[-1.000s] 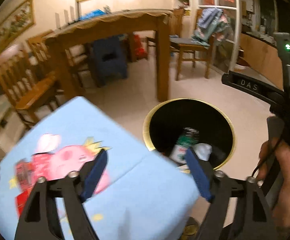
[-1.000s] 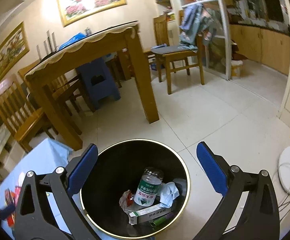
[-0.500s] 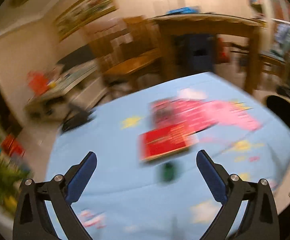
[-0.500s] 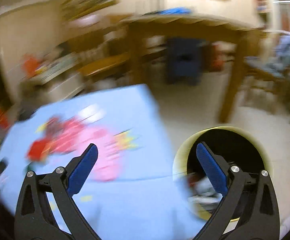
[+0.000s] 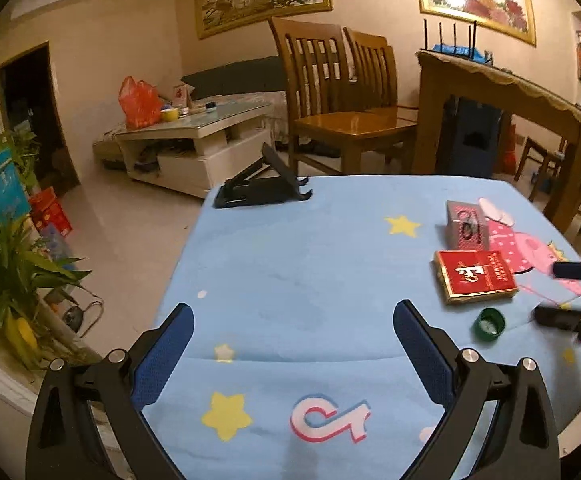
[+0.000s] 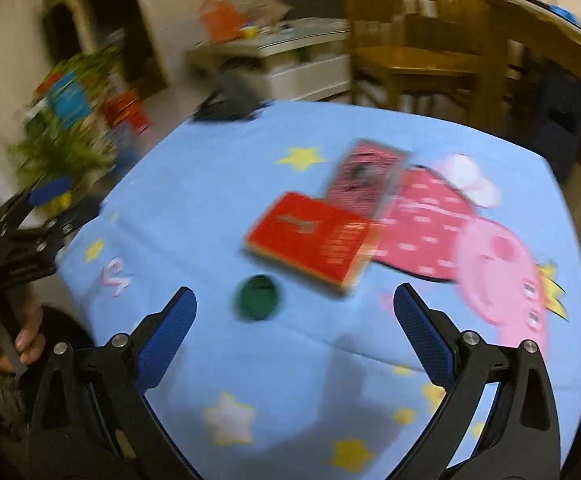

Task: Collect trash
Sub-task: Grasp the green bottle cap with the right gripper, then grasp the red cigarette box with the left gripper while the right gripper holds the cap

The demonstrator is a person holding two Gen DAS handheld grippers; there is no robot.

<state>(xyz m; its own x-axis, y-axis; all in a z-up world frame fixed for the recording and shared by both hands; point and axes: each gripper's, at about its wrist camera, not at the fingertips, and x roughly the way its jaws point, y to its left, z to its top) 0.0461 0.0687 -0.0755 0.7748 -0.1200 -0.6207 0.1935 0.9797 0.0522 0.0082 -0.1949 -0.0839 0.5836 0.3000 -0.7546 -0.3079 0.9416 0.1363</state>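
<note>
Left gripper [image 5: 292, 346]: jaws standing wide apart, nothing between them; now hanging over the near edge of the blue cartoon cloth [image 5: 310, 264], having swung away from the black bin it was facing a second ago.
Right gripper [image 6: 294, 334]: jaws standing wide apart, empty; also turning from the bin back to the table, its view smeared by the swing.
Bin: no longer showing in either view; a second ago it was holding a jar, a tissue and a small box, so earlier pieces are judged already dropped in.
Green bottle cap [image 6: 257, 297]: lying flat on the cloth, just beyond the right gripper and slightly left of its centre line; nearest remaining trash.
Red packet [image 6: 310, 242]: lying flat just beyond the cap, apart from it.
Pink patterned box [image 5: 466, 225]: sitting just behind the red packet, seemingly touching it.
Black folding stand [image 5: 262, 188]: resting at the far left corner of the table; probably not trash.
Far room: wooden chairs [image 5: 342, 92], low white table [image 5: 194, 140], plants at left.
Task meaning: both hands coming back empty for another pick; three pieces left on the cloth, the cap the likeliest next.
</note>
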